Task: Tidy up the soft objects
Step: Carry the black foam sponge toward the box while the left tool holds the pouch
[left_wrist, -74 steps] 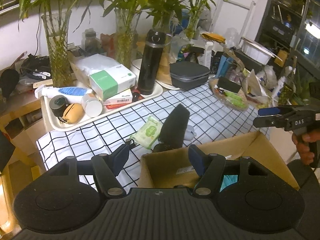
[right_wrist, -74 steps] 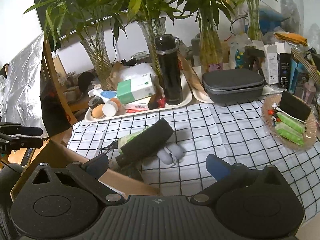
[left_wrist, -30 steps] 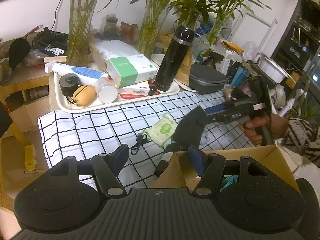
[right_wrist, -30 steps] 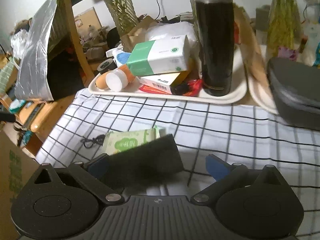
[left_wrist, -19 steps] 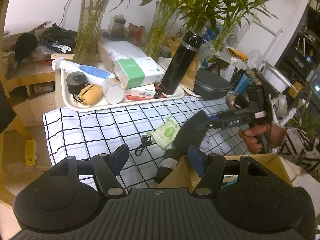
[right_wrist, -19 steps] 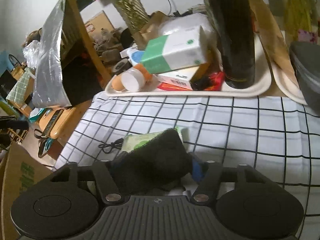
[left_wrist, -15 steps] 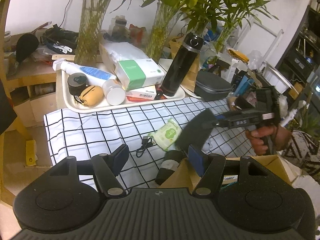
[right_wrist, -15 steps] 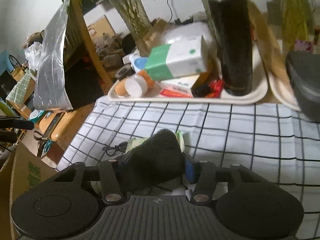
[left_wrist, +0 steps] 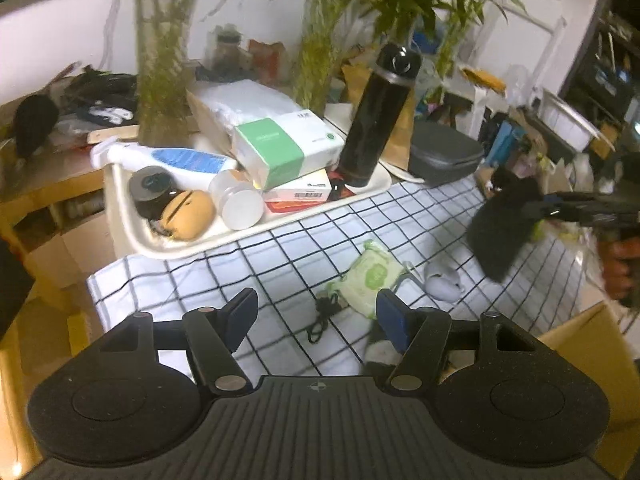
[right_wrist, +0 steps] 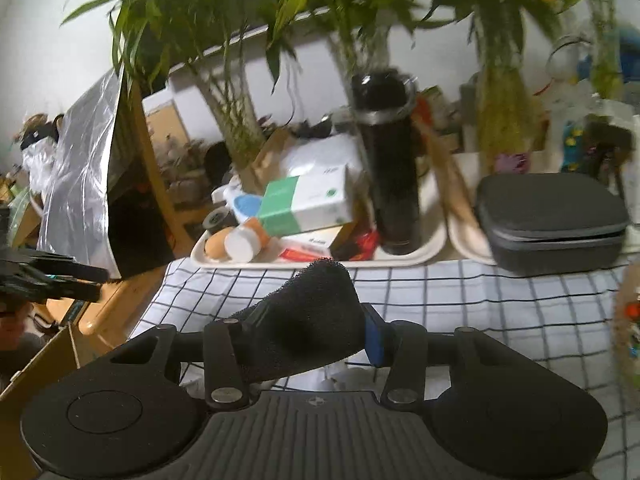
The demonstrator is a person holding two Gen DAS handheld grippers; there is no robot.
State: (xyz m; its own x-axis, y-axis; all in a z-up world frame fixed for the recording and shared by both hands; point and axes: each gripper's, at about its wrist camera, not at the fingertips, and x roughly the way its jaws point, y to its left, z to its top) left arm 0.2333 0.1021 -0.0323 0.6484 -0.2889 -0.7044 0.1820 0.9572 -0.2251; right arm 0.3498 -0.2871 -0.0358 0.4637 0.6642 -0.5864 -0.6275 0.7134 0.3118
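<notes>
above checked cloth [right_wrist: 480, 292]: right tongs [right_wrist: 302, 334] clamp one black sponge [right_wrist: 308, 312], seemingly.

A black flask [left_wrist: 376, 116] stands on a cream tray [left_wrist: 132, 236] — beside a green-and-white box [left_wrist: 288, 148].

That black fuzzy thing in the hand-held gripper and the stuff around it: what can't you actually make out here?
- Black soft object: its near end is hidden behind the right hand-held gripper in the right wrist view; motion-blurred in the left wrist view.
- Cardboard box: contents hidden by the left hand-held gripper; cut off by the frame edge.
- Green-and-white box: print too small and blurred.
- Pale grey item: too blurred to identify.
</notes>
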